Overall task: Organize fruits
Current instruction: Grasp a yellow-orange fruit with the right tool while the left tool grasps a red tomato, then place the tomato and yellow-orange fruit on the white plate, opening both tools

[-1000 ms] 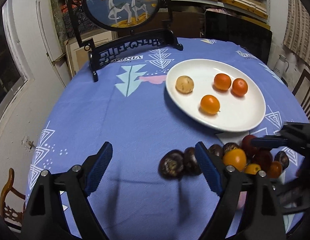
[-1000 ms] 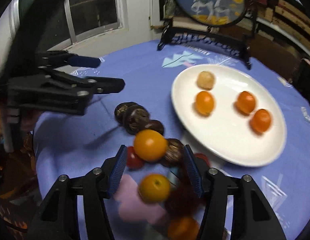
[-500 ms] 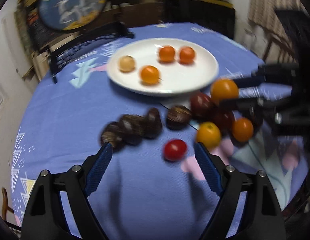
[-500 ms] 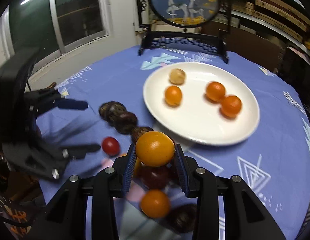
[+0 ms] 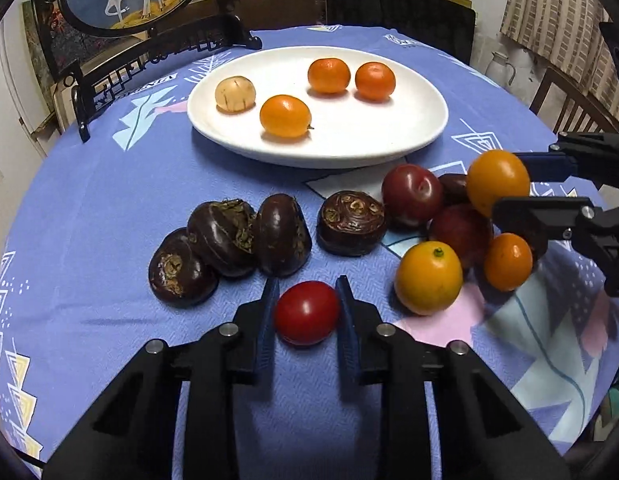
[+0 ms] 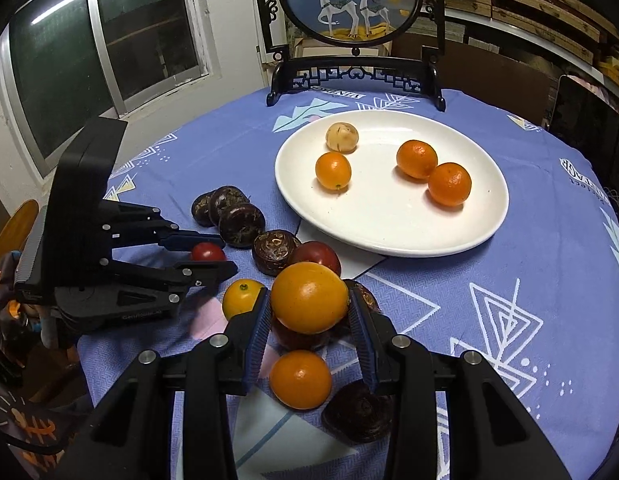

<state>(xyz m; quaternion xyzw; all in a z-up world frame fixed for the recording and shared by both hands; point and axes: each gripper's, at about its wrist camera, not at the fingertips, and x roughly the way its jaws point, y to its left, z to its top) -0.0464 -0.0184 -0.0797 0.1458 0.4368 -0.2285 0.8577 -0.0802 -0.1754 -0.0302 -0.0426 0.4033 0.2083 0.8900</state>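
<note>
My left gripper (image 5: 306, 312) had just been closing and now gripped the red tomato (image 5: 306, 313): pads flat against both its sides, fruit sitting between the tips and, as far as I could tell, on the cloth (image 5: 109, 208). My right gripper (image 6: 309, 312) was clamped on the big orange (image 6: 309, 297), held between its pads above the loose pile of dark plums and small oranges.

Key relation for the next move: the plate (image 5: 409, 136) lay straight ahead of both jaws, beyond the row of brown water chestnuts (image 5: 229, 240) for the left, beyond the dark plum (image 6: 317, 254) for the right. From the right wrist view the plate's near rim sat just past the pile, so I judged the right hand nearer to it; the left had the chestnuts in its path and would need to lift over them. Both fruits were round, no long axis to worry about.

Plate already held three small oranges and one pale fruit (image 5: 235, 94), with bare room on the near and right side. Risk: knocking the pile while lifting.
</note>
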